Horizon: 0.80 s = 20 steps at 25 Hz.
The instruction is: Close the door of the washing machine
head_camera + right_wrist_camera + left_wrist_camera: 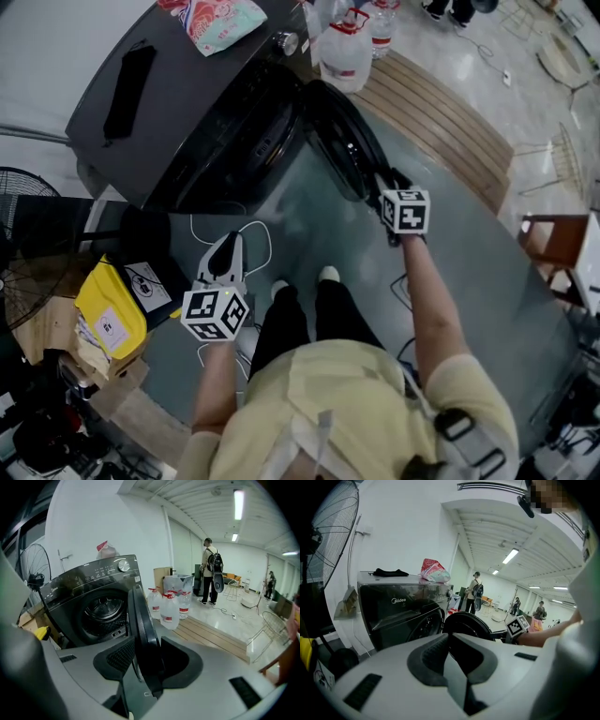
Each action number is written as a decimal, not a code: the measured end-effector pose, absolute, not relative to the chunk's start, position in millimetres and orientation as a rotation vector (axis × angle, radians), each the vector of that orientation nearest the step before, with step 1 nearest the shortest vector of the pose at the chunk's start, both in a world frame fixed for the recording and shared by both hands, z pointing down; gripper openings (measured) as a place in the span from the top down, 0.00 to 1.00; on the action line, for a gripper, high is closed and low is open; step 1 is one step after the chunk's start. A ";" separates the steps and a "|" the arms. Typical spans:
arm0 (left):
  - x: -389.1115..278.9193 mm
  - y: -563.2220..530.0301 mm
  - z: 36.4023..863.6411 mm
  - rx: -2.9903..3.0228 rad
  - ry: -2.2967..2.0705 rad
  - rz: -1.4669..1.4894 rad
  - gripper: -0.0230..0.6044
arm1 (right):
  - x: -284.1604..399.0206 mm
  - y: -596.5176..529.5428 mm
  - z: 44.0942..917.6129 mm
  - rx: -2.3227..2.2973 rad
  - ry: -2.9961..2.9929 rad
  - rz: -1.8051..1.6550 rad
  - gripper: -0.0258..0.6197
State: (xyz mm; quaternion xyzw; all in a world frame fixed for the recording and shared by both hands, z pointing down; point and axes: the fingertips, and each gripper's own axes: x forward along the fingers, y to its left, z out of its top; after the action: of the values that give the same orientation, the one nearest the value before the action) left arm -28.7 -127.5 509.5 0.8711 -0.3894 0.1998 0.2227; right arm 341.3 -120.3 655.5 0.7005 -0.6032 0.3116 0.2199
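Observation:
A dark front-loading washing machine [187, 112] stands at the upper left, its round door [342, 141] swung open to the right. My right gripper [386, 190] is at the door's outer edge. In the right gripper view the door rim [143, 630] fills the gap between the jaws of that gripper [147, 660], both pads against it, and the drum opening [104, 612] shows behind. My left gripper [226, 258] hangs low over the floor, away from the machine. The left gripper [457, 656] is open and empty, facing the machine [401, 613] and door [466, 625].
A pink bag [220, 21] and a black cloth [129, 80] lie on the machine's top. Water bottles [347, 52] stand on a wooden platform [441, 122] behind the door. A yellow bag [112, 309], a fan [19, 187], floor cables [258, 234] and a chair [553, 244] surround me.

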 end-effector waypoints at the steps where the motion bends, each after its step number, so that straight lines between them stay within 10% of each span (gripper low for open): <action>1: -30.7 -128.5 511.3 2.401 -1.076 0.553 0.95 | 338.9 -120.6 656.1 1.941 -1.662 0.861 0.71; 20: -51.0 -172.6 522.4 2.422 -1.020 0.531 0.95 | 195.7 -136.0 660.6 1.943 -1.536 1.004 0.73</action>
State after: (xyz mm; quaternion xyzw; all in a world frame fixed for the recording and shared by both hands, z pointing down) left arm -51.0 -172.6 522.4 0.8795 -0.3703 0.1927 0.2285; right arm 195.7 -136.0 660.6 0.7071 -0.5591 0.3652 0.2324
